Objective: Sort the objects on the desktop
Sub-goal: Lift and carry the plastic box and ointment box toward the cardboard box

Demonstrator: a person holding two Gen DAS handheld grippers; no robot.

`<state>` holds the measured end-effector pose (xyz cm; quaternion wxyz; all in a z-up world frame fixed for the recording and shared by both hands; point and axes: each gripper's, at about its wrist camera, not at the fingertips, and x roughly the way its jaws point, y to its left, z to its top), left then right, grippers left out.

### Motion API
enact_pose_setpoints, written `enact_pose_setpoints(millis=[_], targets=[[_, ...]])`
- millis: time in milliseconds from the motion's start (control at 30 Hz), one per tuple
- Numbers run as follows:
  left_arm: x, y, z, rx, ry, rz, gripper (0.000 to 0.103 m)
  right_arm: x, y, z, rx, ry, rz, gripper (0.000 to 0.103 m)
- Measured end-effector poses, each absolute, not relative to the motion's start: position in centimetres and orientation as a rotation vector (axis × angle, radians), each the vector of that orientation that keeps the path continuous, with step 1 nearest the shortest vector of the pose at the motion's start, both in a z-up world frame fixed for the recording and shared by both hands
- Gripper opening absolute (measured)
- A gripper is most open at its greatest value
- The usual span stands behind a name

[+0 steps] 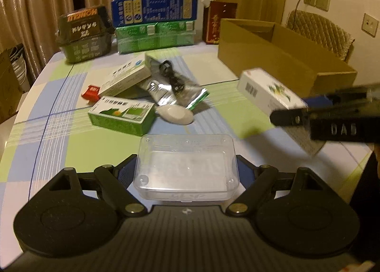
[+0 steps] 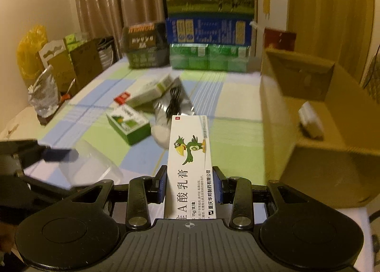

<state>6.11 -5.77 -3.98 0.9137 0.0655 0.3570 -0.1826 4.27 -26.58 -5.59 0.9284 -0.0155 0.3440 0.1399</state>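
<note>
1. Through the left wrist view, my left gripper [image 1: 186, 174] clamps a clear plastic case [image 1: 186, 167] above the checked tablecloth [image 1: 47, 134].
2. On the right wrist view, my right gripper [image 2: 190, 185] pinches a white ointment box [image 2: 188, 165], beside the cardboard box [image 2: 320, 160].

The right hand-held gripper [image 2: 189, 185] clamps a white ointment box [image 2: 188, 165] printed with a green cartoon bird, held above the checked worktop [image 2: 228, 110]. An open cardboard box [image 2: 332, 153] stands to the right with a small white item [image 2: 311, 121] inside; a green box [image 2: 128, 127] lies ahead.
</note>
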Motion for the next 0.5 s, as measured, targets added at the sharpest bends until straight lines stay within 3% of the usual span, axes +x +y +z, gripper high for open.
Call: enact_pose_setpoints(millis=[500], targets=[[6.0, -15.0, 3.4, 0.164, 0.643, -0.489, 0.082, 2.9, -36.6, 1.9, 0.016, 0.574, 0.156, 0.035]])
